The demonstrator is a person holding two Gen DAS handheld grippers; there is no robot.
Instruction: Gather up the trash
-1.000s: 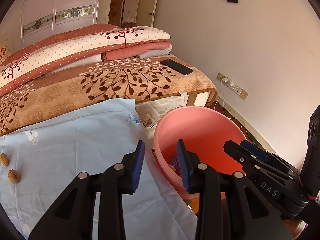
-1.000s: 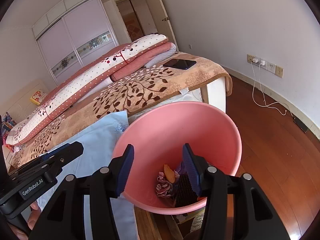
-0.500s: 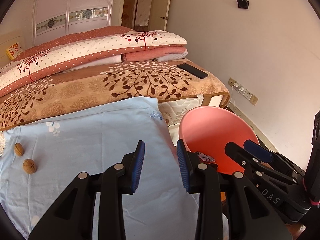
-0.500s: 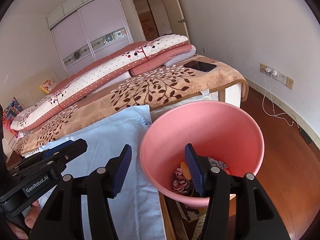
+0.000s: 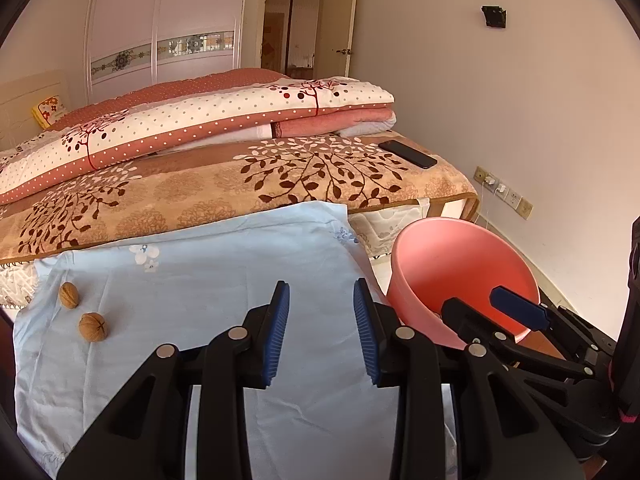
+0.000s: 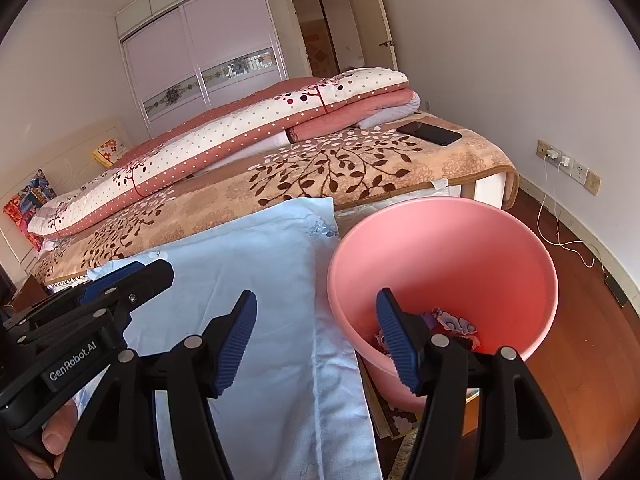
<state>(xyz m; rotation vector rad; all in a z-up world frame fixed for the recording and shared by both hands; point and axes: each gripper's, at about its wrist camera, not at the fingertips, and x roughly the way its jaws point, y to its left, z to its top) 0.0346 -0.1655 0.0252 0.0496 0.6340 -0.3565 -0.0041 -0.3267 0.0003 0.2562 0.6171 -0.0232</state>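
So from my end, both grippers are hanging over the edge of the bed with nothing in either one. The left gripper [image 5: 321, 326] has its blue pads parted with just the light blue cloth [image 5: 224, 280] showing through the gap, no grip on anything. The right gripper [image 6: 316, 336] has just been opening its jaws wider, and there's nothing between them either; its left pad sits over the cloth and its right pad [image 6: 394, 338] is in front of the pink bin [image 6: 472, 248]. That bin sits on the wood floor [image 6: 580, 360] right against the side of the bed, just past the cloth's right edge, and I can see some crumpled wrappers [image 6: 452, 326] down in the bottom of it. What's out on the cloth are two walnuts [image 5: 82, 312], close together near its left edge, well apart from the bin and off to the left of the left gripper. Only the left wrist view catches them. Behind the cloth there's the tan leaf-print blanket [image 5: 280, 184], a folded dotted quilt [image 5: 208, 120] on top of that, and a black phone [image 5: 408, 154] lying near the far corner of the bed. I can see a thumb [image 6: 56, 438] wrapped under the left gripper's handle in the right wrist view.
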